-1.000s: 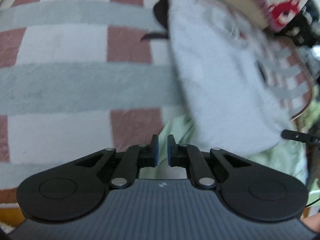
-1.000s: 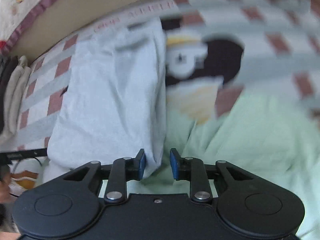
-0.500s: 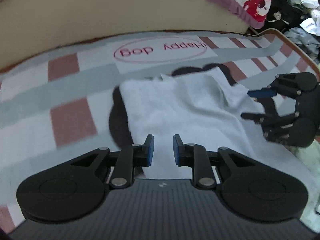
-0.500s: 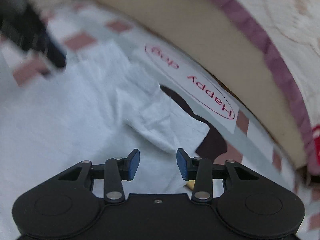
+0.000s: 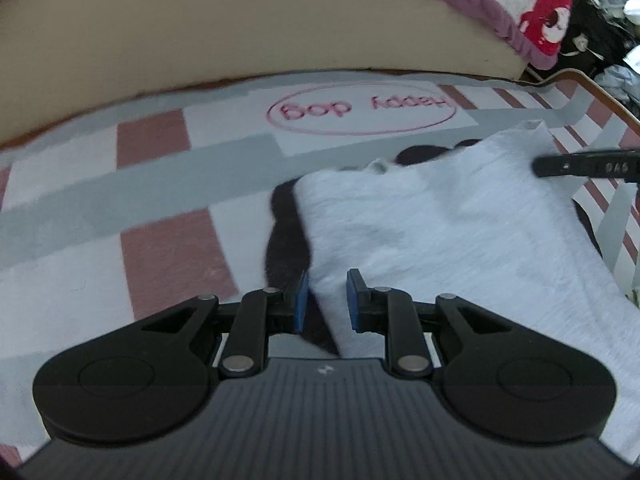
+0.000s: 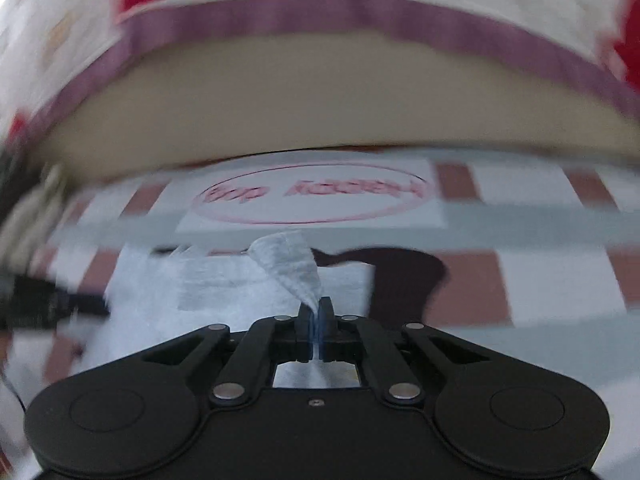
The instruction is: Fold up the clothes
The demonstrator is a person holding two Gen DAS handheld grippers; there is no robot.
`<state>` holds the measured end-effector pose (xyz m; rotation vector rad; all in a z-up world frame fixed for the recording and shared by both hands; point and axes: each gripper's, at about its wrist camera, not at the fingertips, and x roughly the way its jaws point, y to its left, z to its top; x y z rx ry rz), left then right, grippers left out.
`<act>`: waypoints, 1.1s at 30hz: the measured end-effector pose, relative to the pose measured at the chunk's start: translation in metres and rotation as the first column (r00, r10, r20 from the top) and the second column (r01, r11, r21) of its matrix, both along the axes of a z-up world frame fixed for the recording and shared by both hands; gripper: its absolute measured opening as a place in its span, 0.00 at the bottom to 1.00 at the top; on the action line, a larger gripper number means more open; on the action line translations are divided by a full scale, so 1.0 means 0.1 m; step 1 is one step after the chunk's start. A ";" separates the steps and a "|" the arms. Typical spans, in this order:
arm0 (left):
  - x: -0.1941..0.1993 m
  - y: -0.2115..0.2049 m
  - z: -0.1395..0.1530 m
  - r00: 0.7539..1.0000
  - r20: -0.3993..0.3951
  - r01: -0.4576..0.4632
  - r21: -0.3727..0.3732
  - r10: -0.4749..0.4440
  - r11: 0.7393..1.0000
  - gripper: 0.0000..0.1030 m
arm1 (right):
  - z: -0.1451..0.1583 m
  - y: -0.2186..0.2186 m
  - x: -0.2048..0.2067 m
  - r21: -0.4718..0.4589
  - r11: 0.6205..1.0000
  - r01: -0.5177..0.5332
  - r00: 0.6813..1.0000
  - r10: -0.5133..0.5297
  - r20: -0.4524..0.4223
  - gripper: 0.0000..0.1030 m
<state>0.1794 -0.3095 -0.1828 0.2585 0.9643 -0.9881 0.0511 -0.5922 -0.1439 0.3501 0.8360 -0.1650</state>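
**Right wrist view: a pinch of grey cloth in my closed fingers**

Right wrist view shows my right gripper [image 6: 316, 330] with its fingers pressed together on a corner of the pale grey garment [image 6: 240, 300]. The pinched cloth rises from between the blue pads [image 6: 310, 330] in a small cone ahead of the fingers, and the rest of the garment lies flat beyond and to the left of them on the checked rug [image 6: 560, 280]. This view is blurred, so finer folds cannot be read. Further ahead of the fingers the rug carries a pink oval with lettering [image 6: 312, 194], and past that stands the beige side of a bed [image 6: 320, 100] with a purple-edged cover.

From the left wrist view, my left gripper [image 5: 325, 300] has its fingers a narrow way apart and holds nothing. The left edge of the garment [image 5: 440, 232] runs into the gap between them, and I cannot tell whether the pads [image 5: 301, 304] touch it. The garment spreads ahead and to the right of these fingers; a black shape printed on the rug [image 5: 286, 248] shows just left of its edge. My right gripper's dark tip [image 5: 584, 166] reaches in over the garment's far right corner.
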 end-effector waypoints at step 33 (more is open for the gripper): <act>-0.03 -0.15 0.04 0.996 0.070 -0.042 -0.091 0.049 0.995 0.07 | -0.28 0.43 -0.56 0.046 0.992 0.120 0.985 -0.113 -0.130 0.09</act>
